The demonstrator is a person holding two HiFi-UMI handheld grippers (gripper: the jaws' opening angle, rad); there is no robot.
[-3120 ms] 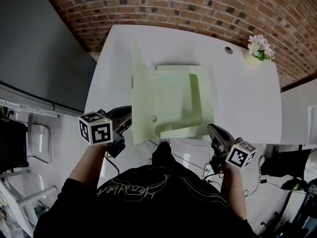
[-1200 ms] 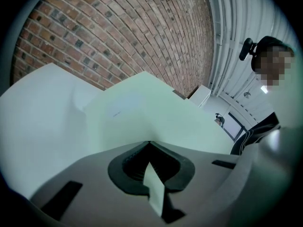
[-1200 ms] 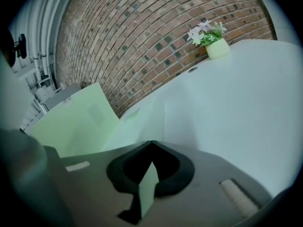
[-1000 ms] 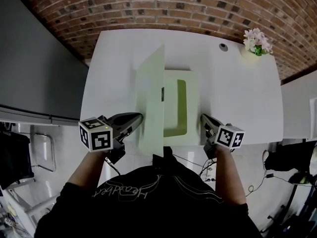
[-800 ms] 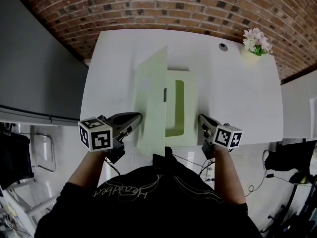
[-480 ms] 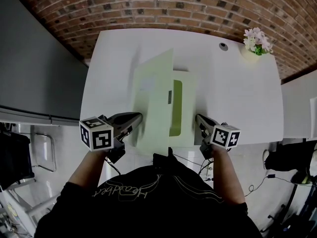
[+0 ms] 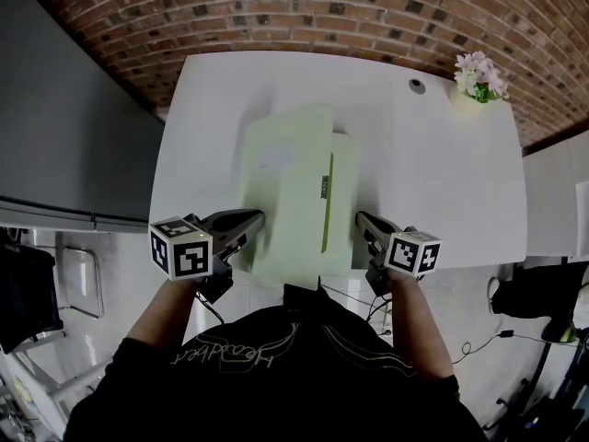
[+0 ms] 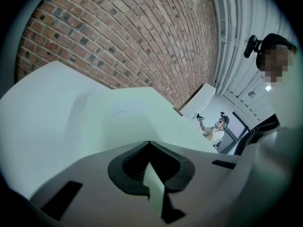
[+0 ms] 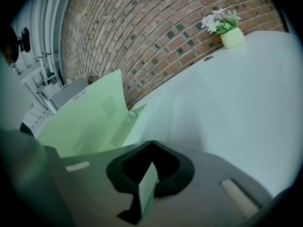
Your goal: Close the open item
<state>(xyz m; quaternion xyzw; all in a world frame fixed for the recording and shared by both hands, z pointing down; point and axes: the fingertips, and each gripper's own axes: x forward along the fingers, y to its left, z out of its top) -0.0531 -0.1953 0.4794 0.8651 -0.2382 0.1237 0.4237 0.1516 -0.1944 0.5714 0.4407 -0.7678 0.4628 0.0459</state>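
A pale green folder lies on the white table [image 7: 442,173]. Its front cover [image 7: 285,191] leans low over the back leaf [image 7: 345,201], and a narrow gap shows along the right side. My left gripper [image 7: 256,217] is shut beside the folder's near left corner. The cover [image 8: 123,122] spreads out ahead of its jaws [image 8: 149,143]. My right gripper [image 7: 361,219] is shut at the folder's near right edge. In the right gripper view the raised cover [image 9: 90,117] stands to the left of the gripper [image 9: 151,143]. I cannot tell if either gripper touches the folder.
A small pot of white flowers [image 7: 477,79] stands at the far right corner, also in the right gripper view as the flower pot [image 9: 222,27]. A cable hole [image 7: 418,87] sits near it. A brick wall runs behind the table. Chairs and cables lie on the floor around.
The cover has swung from flat open on the left, through upright, down to the right over the back leaf. The right gripper slid a little left toward the folder; the left gripper stayed put.
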